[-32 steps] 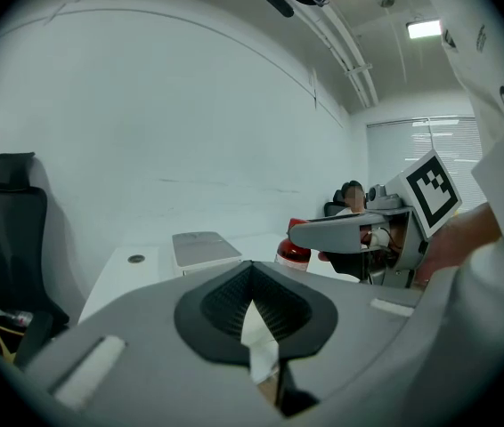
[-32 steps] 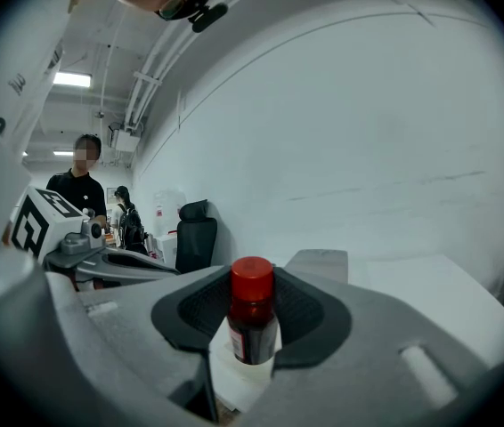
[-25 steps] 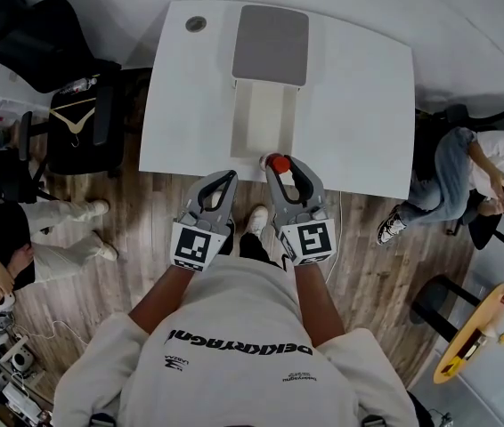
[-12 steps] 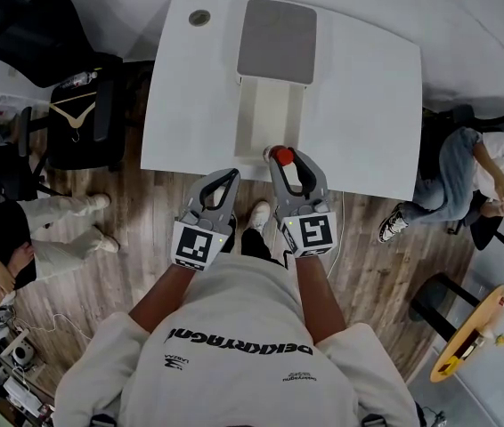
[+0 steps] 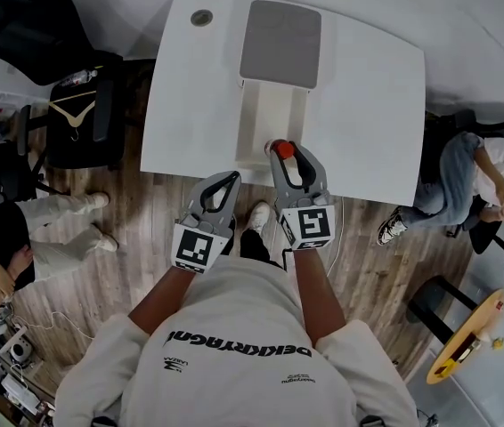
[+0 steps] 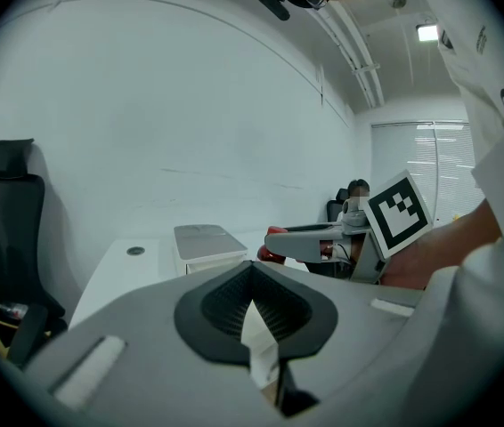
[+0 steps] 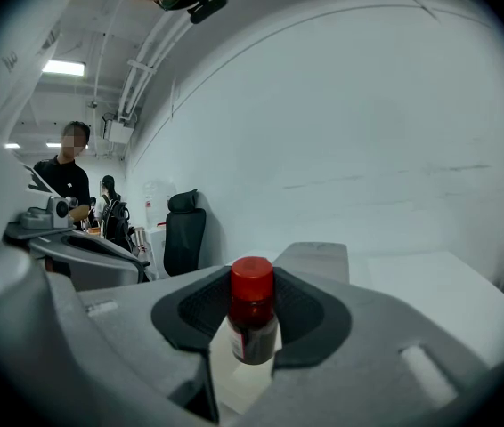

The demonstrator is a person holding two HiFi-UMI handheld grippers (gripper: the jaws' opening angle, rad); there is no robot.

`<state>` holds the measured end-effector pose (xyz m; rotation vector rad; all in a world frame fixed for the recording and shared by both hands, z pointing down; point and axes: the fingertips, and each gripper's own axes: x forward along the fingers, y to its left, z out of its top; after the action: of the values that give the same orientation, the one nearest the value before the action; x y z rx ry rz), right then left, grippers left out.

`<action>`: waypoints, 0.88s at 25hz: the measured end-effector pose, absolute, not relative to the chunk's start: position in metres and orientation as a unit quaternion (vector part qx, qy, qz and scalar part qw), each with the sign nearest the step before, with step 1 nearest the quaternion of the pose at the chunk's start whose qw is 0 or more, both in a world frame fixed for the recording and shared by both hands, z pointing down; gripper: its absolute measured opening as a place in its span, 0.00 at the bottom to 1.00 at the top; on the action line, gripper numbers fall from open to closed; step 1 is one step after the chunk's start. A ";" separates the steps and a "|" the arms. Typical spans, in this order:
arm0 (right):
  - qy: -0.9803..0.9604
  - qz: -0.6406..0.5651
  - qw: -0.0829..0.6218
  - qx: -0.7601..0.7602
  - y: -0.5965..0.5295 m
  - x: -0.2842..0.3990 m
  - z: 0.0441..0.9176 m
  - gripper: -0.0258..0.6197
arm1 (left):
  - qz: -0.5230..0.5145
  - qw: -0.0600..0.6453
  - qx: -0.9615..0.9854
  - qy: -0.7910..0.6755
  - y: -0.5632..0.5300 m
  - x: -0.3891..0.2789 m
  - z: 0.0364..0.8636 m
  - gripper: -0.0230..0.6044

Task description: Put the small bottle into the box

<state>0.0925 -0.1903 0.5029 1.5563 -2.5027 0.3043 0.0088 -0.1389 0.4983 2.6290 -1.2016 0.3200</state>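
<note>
A small dark bottle with a red cap (image 5: 282, 149) stands upright between the jaws of my right gripper (image 5: 286, 155), which is shut on it. They hang over the front edge of the white table (image 5: 368, 105), at the near end of the open white box (image 5: 250, 118). The box's grey lid (image 5: 279, 32) lies back beyond it. In the right gripper view the bottle (image 7: 252, 323) is pinched by the pads, with the box behind it. My left gripper (image 5: 223, 179) is shut and holds nothing, over the floor just short of the table. The left gripper (image 6: 252, 269) looks at the box (image 6: 207, 243).
A round cable hole (image 5: 201, 17) sits at the table's far left corner. Black office chairs (image 5: 74, 105) stand left of the table. One person (image 5: 479, 176) sits to the right, another (image 5: 20, 238) to the left. A yellow round table (image 5: 466, 345) is at the lower right.
My right gripper has carried the bottle forward from the table's front edge to the near end of the box. The left gripper has stayed put.
</note>
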 end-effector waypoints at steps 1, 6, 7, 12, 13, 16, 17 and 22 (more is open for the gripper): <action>-0.841 0.102 0.090 0.524 -0.192 0.093 0.504 0.25 | 0.109 0.116 0.898 -0.410 -0.139 0.009 0.498 0.05; -0.840 0.110 0.089 0.524 -0.200 0.094 0.510 0.25 | 0.106 0.121 0.898 -0.410 -0.142 0.011 0.499 0.05; -0.840 0.114 0.089 0.523 -0.202 0.093 0.512 0.25 | 0.106 0.121 0.898 -0.410 -0.142 0.011 0.499 0.05; -0.837 0.121 0.097 0.525 -0.209 0.091 0.524 0.25 | 0.106 0.122 0.901 -0.403 -0.143 0.012 0.501 0.05; -0.836 0.121 0.099 0.526 -0.210 0.091 0.526 0.25 | 0.106 0.123 0.901 -0.402 -0.143 0.012 0.501 0.05; -0.833 0.124 0.101 0.530 -0.215 0.092 0.530 0.25 | 0.107 0.125 0.902 -0.399 -0.142 0.013 0.503 0.05; -0.832 0.126 0.100 0.530 -0.216 0.093 0.531 0.25 | 0.108 0.126 0.902 -0.398 -0.141 0.014 0.503 0.05; -0.830 0.126 0.107 0.533 -0.223 0.096 0.536 0.25 | 0.110 0.128 0.904 -0.393 -0.140 0.019 0.504 0.05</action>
<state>0.0960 -0.2233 0.5362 1.5685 -2.4438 0.3702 0.0195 -0.1399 0.5037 2.6295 -1.1446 0.3186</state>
